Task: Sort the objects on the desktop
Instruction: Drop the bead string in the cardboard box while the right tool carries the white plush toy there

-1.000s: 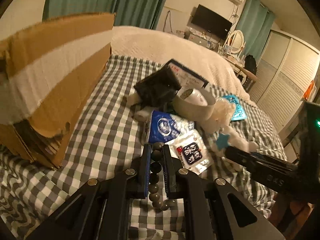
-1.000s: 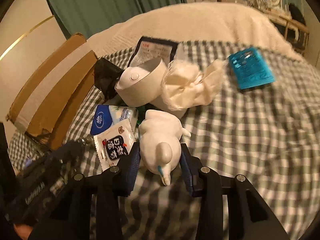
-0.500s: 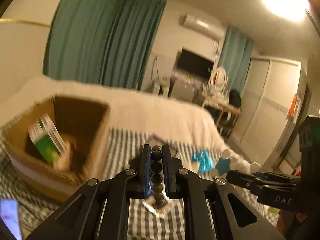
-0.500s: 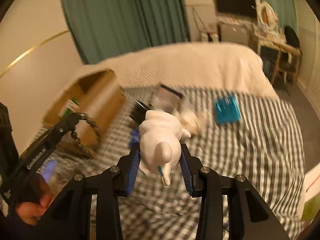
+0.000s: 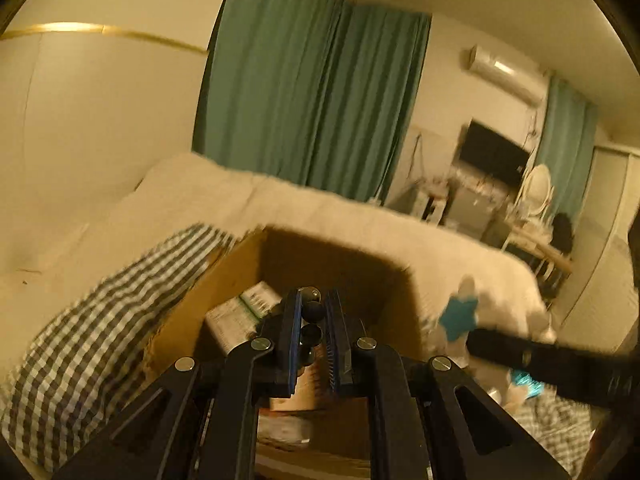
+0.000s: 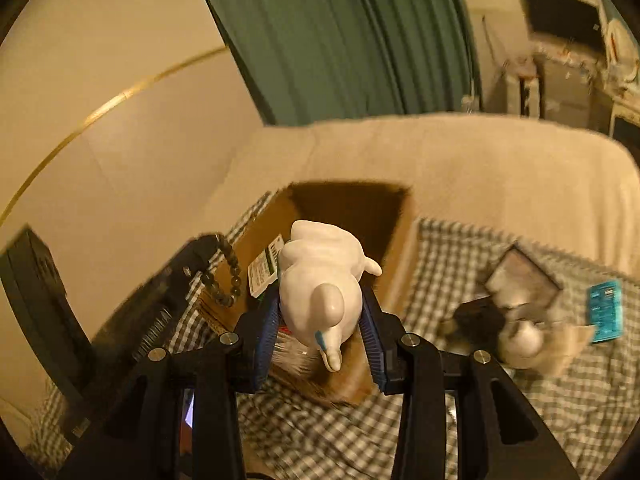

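Left gripper [image 5: 312,312]: jaws nearly pressed together, pinching a string of dark beads [image 5: 311,322] between the blue pads. Beads run along the gap; in the right wrist view the loop [image 6: 229,276] dangles below the left gripper [image 6: 196,248], over the near-left edge of the cardboard box [image 6: 352,216].

Right gripper [image 6: 320,320]: jaws partway apart, clamped on the sides of a white toy figure [image 6: 320,280]. Toy sits upright between the pads, its pointed end with a blue mark facing the camera. It is held in the air above the open box. In the left wrist view the same toy [image 5: 460,312] shows beside the box with a blue star on it, blurred.

Box [image 5: 320,264] stands open on the checked bed cover [image 5: 100,320]. Inside: a green-and-white carton [image 5: 248,304] leaning at the left wall.

Rest of the pile lies well to the right on the bed [image 6: 480,160]: a black pouch [image 6: 476,316], a white round item [image 6: 520,340], a teal packet [image 6: 606,308]. All blurred.
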A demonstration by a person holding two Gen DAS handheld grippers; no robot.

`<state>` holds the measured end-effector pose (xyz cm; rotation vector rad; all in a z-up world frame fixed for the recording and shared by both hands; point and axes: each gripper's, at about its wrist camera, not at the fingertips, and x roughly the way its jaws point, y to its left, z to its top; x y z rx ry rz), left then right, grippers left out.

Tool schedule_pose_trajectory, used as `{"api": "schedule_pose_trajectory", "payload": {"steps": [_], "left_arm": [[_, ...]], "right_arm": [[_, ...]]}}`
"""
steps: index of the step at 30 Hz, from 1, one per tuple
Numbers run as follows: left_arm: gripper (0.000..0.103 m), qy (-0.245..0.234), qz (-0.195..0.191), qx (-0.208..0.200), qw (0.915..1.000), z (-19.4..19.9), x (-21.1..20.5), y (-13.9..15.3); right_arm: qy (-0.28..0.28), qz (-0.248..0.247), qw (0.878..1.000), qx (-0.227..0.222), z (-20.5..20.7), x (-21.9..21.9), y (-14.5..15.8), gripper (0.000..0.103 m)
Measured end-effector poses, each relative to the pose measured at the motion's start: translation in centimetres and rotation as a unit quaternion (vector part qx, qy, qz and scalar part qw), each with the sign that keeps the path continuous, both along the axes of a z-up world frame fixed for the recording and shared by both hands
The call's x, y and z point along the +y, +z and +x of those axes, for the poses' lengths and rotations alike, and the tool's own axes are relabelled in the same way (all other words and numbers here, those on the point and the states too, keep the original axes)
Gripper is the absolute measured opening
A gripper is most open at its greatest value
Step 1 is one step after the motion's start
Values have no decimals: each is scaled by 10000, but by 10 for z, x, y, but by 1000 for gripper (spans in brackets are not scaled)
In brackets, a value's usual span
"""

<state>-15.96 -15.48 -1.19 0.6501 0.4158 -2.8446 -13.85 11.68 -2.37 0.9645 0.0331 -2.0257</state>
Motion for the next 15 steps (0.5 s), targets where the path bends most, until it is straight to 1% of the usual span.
{"api": "schedule_pose_trajectory", "payload": {"steps": [2,3,4,5,6,7,8,10,12,15], "left_arm": [[11,-115,136,-72,9998,-7,-7,-10],[11,-138,136,-104,9998,-7,-6,-14],[13,-157,92,-126,9998,-10,-7,-16],[22,-185,12,-143,9997,-11,-5,-16],[31,-187,-85,-177,9996,-10,-2,-15],[62,-175,-198,-211,9994,-8,3,-13],[84,-156,-279,-163,9994,-3,9,-9],[85,-198,-300,99,9993,13,17,-1],[85,-449,-259,148,9985,26,33,10],[86,-704,-325,173,9968,35,58,22]], "right_arm": [[-20,151,9999,-36,-6,-21,-14,38],[-27,204,9998,-31,-9,-29,-20,38],[-74,230,9997,-19,-12,-35,-24,43],[-129,230,9996,-22,-15,-38,-26,48],[-193,196,9996,-53,-18,-38,-27,58],[-249,98,9996,-65,-17,-33,-26,63],[-306,15,9995,-36,-15,-28,-22,63],[-425,-65,9990,98,-12,-13,-13,63],[-552,-73,9981,278,-9,6,-4,63],[-812,-126,9953,502,4,51,12,63]]}}
